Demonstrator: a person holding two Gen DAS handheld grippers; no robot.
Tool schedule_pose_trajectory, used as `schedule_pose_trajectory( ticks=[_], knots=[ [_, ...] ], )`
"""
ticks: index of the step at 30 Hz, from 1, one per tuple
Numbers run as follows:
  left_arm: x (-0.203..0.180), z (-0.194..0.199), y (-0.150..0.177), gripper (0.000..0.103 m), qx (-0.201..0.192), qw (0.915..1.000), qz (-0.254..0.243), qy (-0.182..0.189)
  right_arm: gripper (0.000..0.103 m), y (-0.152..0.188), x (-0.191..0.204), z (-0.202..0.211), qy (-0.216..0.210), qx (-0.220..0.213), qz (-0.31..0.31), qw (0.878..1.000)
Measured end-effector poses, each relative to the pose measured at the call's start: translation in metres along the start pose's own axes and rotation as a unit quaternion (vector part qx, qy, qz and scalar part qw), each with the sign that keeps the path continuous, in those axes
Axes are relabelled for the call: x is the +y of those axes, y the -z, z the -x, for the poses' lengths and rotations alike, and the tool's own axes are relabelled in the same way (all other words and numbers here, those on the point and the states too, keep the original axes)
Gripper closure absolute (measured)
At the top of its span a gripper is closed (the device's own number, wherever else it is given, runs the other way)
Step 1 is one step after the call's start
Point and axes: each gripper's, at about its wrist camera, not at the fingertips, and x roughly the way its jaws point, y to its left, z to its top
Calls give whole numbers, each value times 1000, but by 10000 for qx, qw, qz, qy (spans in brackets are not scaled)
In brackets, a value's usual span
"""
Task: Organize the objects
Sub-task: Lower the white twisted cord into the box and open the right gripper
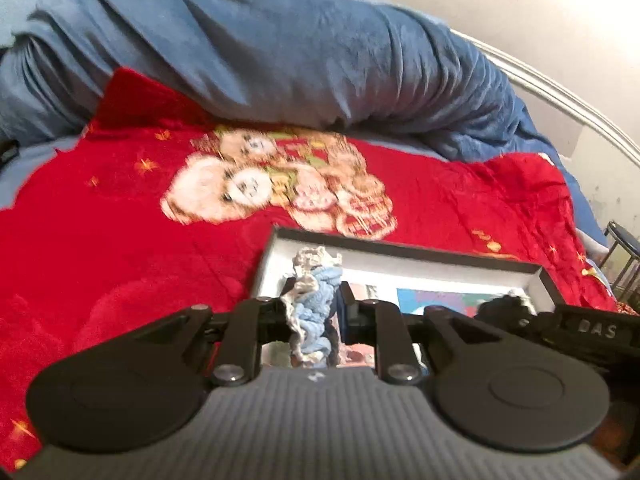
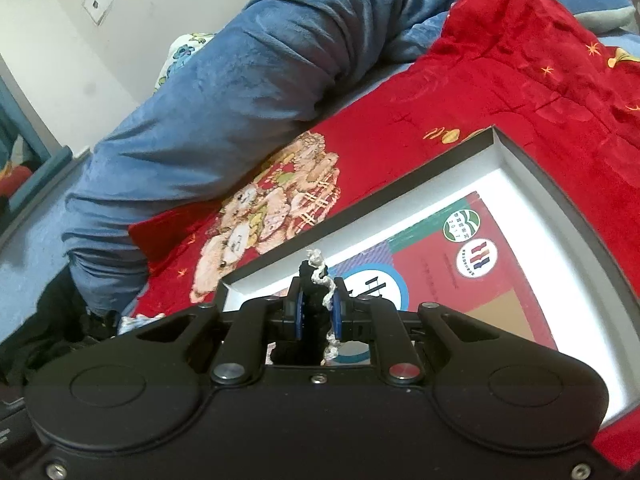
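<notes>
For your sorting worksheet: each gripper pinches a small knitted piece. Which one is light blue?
The knitted piece in the left gripper: light blue with cream edging. The right gripper holds a black one.

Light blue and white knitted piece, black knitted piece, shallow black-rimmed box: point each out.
Light blue and white knitted piece [image 1: 316, 300], left wrist view, its blue middle.
Black knitted piece [image 2: 313, 286], right wrist view, upper part.
Shallow black-rimmed box [image 2: 568, 204], right wrist view, dark rim.

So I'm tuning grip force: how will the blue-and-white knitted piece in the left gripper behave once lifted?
The blue-and-white knitted piece looks soft and bunched between the left gripper fingers, so it will likely droop rather than hold shape. Being yarn, it is probably light and unlikely to slip. It hangs above the open box, so little should break.
</notes>
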Motion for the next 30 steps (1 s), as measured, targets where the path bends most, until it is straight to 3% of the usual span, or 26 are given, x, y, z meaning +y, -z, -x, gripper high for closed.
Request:
schedule_pose_trajectory(
  ticks=[3, 4, 8, 11, 13, 16, 19, 21, 25, 27, 30],
  knots=[
    [-7, -7, 11, 78, 146, 9996, -155, 200, 89, 4, -4, -11, 16, 94, -164, 9998],
    [-11, -9, 14, 71, 170, 9994, -258, 177, 89, 5, -5, -13, 5, 133, -215, 9997],
    [-24, -9, 30, 62, 177, 9977, -653, -61, 86, 10, -2, -16, 101, 158, -137, 9997],
    [-28, 3, 34, 50, 96, 9972, -733, -69, 74, 12, -1, -14, 63, 182, -124, 9997],
    [-30, 14, 32, 33, 12, 9973, -730, 21, 64, 13, 0, -9, 82, 154, -181, 9997],
    [-29, 40, 23, 24, -148, 9974, -703, -25, 56, 10, 2, 5, 18, 100, -267, 9996],
    [-24, 73, 18, 17, -313, 9972, -669, 88, 42, 1, 9, 36, -66, -74, -134, 9999],
    [-22, 97, 17, 15, -435, 9961, -753, 161, 12, -3, 12, 64, -96, -344, -66, 9993],
    [-28, 133, 16, 13, -560, 9929, -1024, 227, 3, 0, 13, 132, 206, -938, 205, 9952],
    [-31, 147, 21, 13, -358, 9909, -1227, 410, 3, 4, 10, 163, 551, -1103, 372, 9917],
    [-33, 165, 28, 13, 7, 9798, -1799, 874, 3, 13, 2, 206, 975, -1183, 397, 9874]
  ],
)
